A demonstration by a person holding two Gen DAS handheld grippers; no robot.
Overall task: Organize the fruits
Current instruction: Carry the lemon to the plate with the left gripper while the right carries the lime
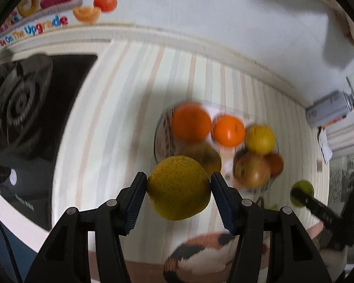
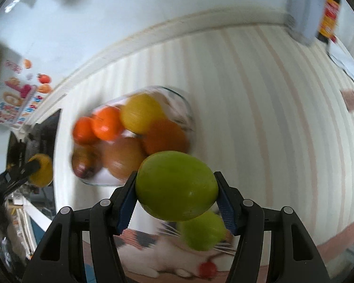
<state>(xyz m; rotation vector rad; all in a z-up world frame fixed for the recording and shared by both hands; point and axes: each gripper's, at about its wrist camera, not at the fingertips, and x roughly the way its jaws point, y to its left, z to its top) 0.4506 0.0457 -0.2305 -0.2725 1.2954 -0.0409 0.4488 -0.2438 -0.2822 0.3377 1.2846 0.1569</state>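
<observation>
My left gripper (image 1: 179,189) is shut on a yellow dimpled citrus fruit (image 1: 179,191), held above the striped counter just in front of a glass bowl (image 1: 160,139). The bowl holds several fruits: oranges (image 1: 191,122), a yellow one (image 1: 260,138) and brownish apples (image 1: 253,170). My right gripper (image 2: 175,192) is shut on a green apple (image 2: 175,189), held near the bowl (image 2: 184,108). A second green fruit (image 2: 204,232) lies below it. In the left wrist view the right gripper with the green apple (image 1: 302,192) shows at the right. In the right wrist view the left gripper's yellow fruit (image 2: 41,169) shows at the left.
A black gas hob (image 1: 23,108) sits left of the striped counter (image 1: 111,108). A grey spray can (image 1: 328,109) lies at the back right. A cat-patterned cloth (image 1: 200,254) lies at the counter's near edge. A white wall with fruit stickers (image 1: 82,7) is behind.
</observation>
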